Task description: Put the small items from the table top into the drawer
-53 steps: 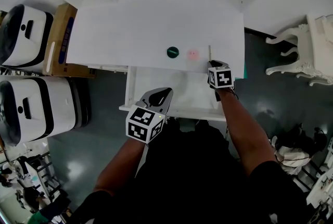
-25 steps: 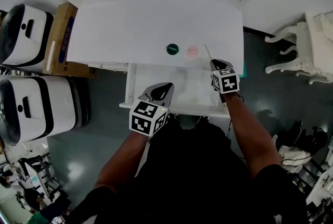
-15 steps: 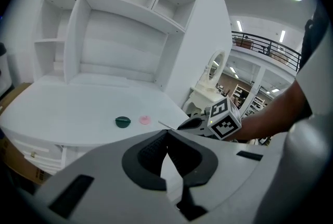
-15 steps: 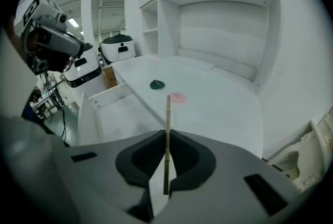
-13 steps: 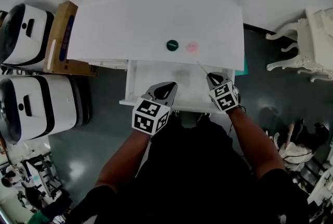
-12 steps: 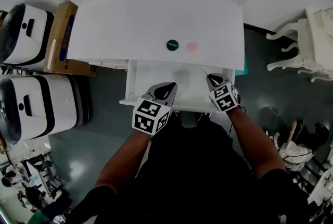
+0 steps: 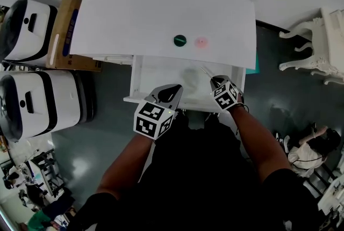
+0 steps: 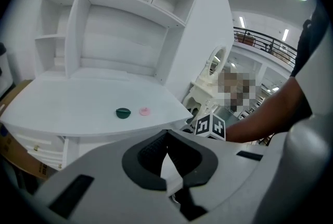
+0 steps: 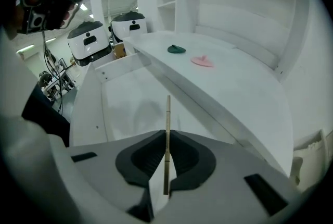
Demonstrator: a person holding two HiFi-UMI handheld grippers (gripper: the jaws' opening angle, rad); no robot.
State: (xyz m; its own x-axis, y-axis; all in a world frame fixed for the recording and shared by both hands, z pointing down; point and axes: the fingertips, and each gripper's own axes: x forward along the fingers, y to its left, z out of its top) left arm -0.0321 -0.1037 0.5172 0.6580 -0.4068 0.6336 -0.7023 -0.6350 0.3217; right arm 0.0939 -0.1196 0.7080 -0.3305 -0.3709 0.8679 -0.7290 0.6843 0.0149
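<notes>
The right gripper pinches a thin, pale stick upright between its jaws, held over the open drawer near its right side. The left gripper has its jaws pressed together on nothing, above the drawer's front edge. Beyond them, on the white table top, a dark green item and a pink item lie just beside each other.

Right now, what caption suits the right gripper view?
The right gripper holds a thin stick over the open drawer.
</notes>
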